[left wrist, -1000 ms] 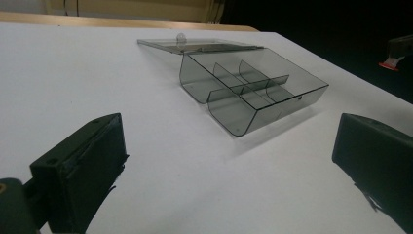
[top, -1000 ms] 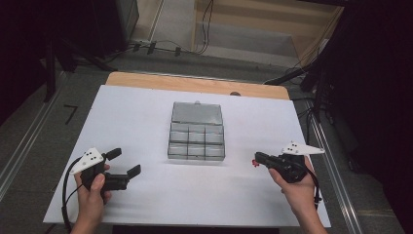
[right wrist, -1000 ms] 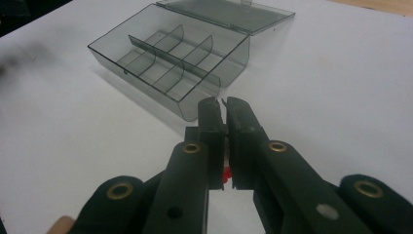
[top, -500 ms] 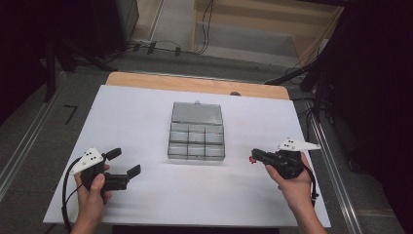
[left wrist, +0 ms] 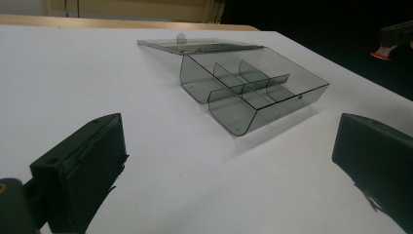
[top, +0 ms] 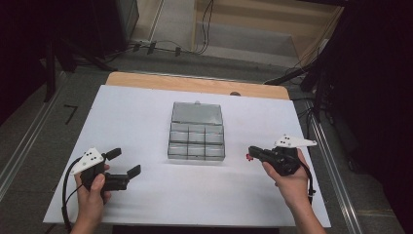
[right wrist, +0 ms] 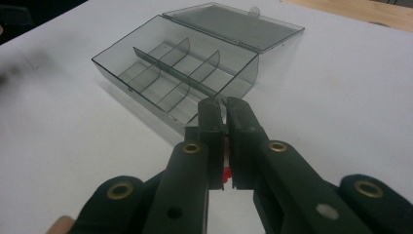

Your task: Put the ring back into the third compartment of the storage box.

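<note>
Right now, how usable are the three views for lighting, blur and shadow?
High view: white table evenly lit, dark surroundings, organizer box a bit soft. Left gripper view: box sharp, casting a soft shadow; near jaws wide apart and dim. Right gripper view: jaws nearly together and close, far left corner smeared, small red item partly hidden.

The high view looks forward and down from above the person's side, taking in the whole white surface (top: 146,117) from afar, with the floor beyond. The left tool view sits low, just above the surface, facing across it toward the clear box (left wrist: 248,87). The right tool view looks from the opposite side, nearer, slightly downward. All three views share the box (top: 197,131) at the centre.
</note>
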`<state>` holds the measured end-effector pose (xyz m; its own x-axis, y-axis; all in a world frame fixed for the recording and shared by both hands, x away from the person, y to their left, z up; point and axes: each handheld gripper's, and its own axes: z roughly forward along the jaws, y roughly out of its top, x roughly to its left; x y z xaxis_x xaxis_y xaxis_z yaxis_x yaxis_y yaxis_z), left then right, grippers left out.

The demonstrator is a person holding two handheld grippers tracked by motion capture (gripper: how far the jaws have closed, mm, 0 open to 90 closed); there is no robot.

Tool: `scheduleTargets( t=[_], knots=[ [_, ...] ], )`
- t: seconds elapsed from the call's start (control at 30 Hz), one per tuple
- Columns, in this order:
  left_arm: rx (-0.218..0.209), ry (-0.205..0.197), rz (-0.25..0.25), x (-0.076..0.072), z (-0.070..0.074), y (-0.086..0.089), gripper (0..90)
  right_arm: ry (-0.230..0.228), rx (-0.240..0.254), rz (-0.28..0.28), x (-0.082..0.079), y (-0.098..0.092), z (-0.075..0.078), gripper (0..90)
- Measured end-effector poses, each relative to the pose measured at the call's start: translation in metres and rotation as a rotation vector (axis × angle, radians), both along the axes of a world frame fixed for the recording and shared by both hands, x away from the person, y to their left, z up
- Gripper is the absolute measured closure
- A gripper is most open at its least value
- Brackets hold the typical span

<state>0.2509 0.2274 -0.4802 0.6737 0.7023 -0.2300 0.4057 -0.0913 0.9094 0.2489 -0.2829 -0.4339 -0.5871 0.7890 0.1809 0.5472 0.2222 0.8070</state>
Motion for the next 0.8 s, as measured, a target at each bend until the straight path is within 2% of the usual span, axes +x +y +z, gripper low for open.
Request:
scheduleTargets(
  t=[0.8],
  knots=[
    [0.005, -0.002, -0.002, 0.000, 0.000, -0.001, 0.0, -0.005, -0.007, 0.021, 0.016, 0.016, 0.008, 84.0]
  ],
)
